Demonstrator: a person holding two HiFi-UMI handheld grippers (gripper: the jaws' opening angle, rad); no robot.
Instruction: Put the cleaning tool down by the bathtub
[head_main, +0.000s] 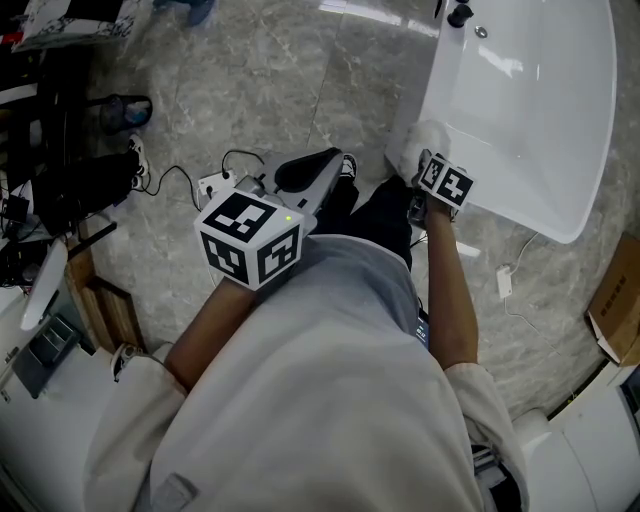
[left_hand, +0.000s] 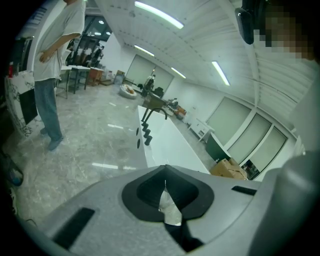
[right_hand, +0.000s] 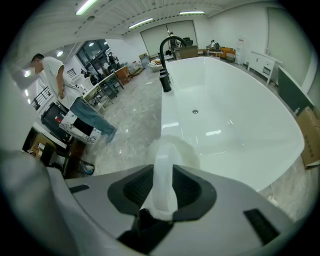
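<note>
The cleaning tool is a white fluffy pad (head_main: 428, 138) on a pale handle (right_hand: 165, 175). It hangs against the near outer corner of the white bathtub (head_main: 530, 100), just above the marble floor. My right gripper (head_main: 420, 165) points steeply down, shut on the handle. In the right gripper view the handle fills the gap between the dark pads (right_hand: 192, 187), and the pad (right_hand: 182, 150) shows beyond them in front of the tub (right_hand: 225, 105). My left gripper (head_main: 330, 162) hovers over the floor left of the tub. Its jaws meet at the tip (left_hand: 165, 172) and hold nothing.
A black tap (right_hand: 167, 55) stands on the tub's far rim. A power strip with cables (head_main: 215, 185) lies on the floor near the left gripper. A white adapter (head_main: 505, 282) and a cardboard box (head_main: 620, 310) lie to the right. A person (right_hand: 65, 95) stands further off beside dark equipment (head_main: 60, 180).
</note>
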